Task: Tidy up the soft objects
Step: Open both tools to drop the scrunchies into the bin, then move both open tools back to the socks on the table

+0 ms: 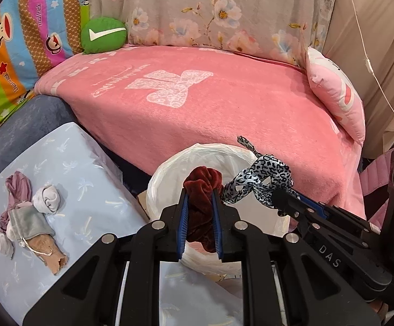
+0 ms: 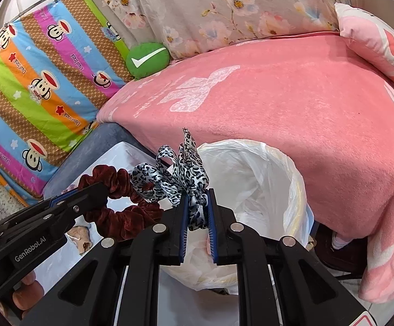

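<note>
A big pink blanket (image 1: 224, 103) is covering the sofa. In front of it, a white bag-lined bin (image 2: 264, 190) is standing open. The left gripper (image 1: 200, 212) is squeezing a dark red velvet scrunchie (image 1: 201, 203) over the bin's near rim. The right gripper (image 2: 198, 212) is pinching a leopard-print ribbon bow (image 2: 180, 179) beside it. Small socks (image 1: 46, 199) are lying on the light blue cloth's (image 1: 88, 190) left edge.

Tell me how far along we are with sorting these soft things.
Nothing visibly sits in the lined bin yet. In hand: the left gripper clamps the dark red scrunchie, the right gripper clamps the leopard-print ribbon, both at the bin's rim. Left: the rolled socks, the grey pouch and the purple cloth remain on the blue surface.
</note>
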Tool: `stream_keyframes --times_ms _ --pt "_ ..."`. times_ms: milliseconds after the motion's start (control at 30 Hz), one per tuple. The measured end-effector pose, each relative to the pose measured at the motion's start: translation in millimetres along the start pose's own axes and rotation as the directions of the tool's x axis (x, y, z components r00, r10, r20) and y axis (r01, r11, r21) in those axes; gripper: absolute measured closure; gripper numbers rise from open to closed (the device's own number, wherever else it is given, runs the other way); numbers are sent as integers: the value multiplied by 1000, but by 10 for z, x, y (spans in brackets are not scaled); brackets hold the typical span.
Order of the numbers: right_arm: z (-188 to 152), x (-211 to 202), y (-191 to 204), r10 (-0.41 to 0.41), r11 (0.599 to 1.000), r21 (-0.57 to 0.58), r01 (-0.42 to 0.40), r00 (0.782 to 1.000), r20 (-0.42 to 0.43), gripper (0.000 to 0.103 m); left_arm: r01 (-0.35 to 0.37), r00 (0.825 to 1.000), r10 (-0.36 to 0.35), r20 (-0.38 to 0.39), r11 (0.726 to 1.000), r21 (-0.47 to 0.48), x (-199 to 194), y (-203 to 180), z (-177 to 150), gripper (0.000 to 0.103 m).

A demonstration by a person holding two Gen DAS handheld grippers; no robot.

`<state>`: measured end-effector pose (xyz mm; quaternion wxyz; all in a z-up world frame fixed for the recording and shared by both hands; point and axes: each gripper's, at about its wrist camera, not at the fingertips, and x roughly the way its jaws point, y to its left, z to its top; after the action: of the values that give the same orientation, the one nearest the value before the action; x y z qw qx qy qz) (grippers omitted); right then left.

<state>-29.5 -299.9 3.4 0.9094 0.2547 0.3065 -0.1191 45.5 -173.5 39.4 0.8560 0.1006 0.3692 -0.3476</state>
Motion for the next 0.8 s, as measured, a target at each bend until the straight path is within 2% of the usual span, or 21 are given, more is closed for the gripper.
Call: stream_keyframes --times_ms 100,167,233,300,333,467,800 --pt "5 21 -17 -8 1000 4 8 1000 -1 87 3 1000 -3 -10 1000 -8 49 8 11 85" --pt "11 36 -26 -22 1000 8 22 1000 6 84 7 1000 -7 -12 1000 -21 70 30 9 79" --pt "-9 41 -2 -29 1000 8 29 1000 5 81 -6 1000 6 -4 999 -32 70 58 7 60" --pt "-12 50 -4 -35 999 9 35 999 7 80 -21 1000 22 9 999 -39 49 82 3 51" --pt "-12 49 -3 -35 999 9 35 999 8 78 -23 1000 24 13 999 -43 42 98 2 49" --pt "-30 37 13 -38 999 4 38 999 18 70 -34 999 35 17 997 -65 19 184 -15 49" --pt "-53 44 144 -27 999 -32 28 1000 6 70 -67 997 70 23 993 -99 -60 336 -108 49"
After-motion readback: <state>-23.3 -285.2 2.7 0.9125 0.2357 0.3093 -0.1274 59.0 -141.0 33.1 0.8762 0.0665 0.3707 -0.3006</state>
